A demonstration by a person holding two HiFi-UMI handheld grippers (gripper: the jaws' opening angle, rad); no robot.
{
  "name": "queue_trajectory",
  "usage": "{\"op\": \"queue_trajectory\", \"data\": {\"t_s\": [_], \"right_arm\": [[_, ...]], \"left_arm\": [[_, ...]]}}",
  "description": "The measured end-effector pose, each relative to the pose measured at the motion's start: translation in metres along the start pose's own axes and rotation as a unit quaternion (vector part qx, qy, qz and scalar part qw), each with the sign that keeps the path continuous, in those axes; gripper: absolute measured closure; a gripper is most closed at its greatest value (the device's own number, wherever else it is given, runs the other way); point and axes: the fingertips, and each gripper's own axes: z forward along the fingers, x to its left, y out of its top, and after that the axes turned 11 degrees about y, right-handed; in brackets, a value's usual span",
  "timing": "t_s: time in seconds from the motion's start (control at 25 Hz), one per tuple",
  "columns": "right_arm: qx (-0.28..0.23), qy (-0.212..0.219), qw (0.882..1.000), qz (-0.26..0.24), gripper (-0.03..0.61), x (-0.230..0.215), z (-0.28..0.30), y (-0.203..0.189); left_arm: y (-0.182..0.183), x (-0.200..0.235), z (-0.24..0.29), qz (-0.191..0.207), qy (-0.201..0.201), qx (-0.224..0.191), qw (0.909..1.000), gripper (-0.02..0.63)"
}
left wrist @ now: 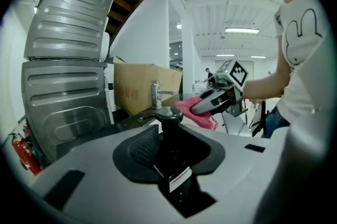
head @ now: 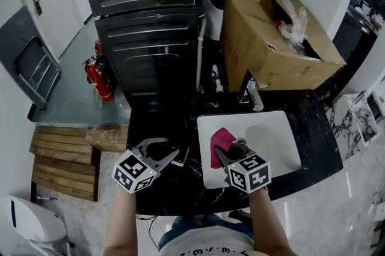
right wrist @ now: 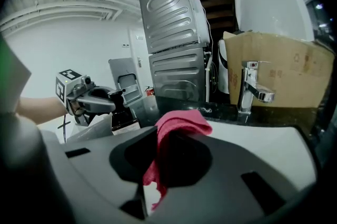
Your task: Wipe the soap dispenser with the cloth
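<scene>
**Both pieces in hand, wiping not yet begun**

Head view: the left gripper is just left of the white sink, over the black counter. The right gripper is over the sink's left part, with the pink cloth bunched at its tip. The two tips are near each other but apart. Beyond the sink stand a faucet and an open cardboard box. Further left of the sink is a stack of dark ribbed appliances, with a red fire extinguisher on the floor beside it.

Left gripper view: its jaws are closed to a narrow gap on the dark soap dispenser, which stands upright with its pump head above them. The cloth is off to the sink side and does not touch the bottle.

Right gripper view: its jaws are clamped on the cloth, and a fold hangs loose below them. The bottle shows away from the sink, clear of the fabric.

My reading is that pickup is done. What remains is to bring the cloth onto the bottle and rub it over.
</scene>
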Motion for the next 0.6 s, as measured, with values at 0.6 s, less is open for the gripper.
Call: {"op": "queue_trajectory", "data": {"t_s": [0.6], "right_arm": [[-0.009, -0.007, 1.000, 0.015, 0.529, -0.0030, -0.0092, -0.0019]], "left_arm": [[0.0012, 0.0089, -0.0008, -0.105, 0.378, -0.011, 0.9196, 0.449]]}}
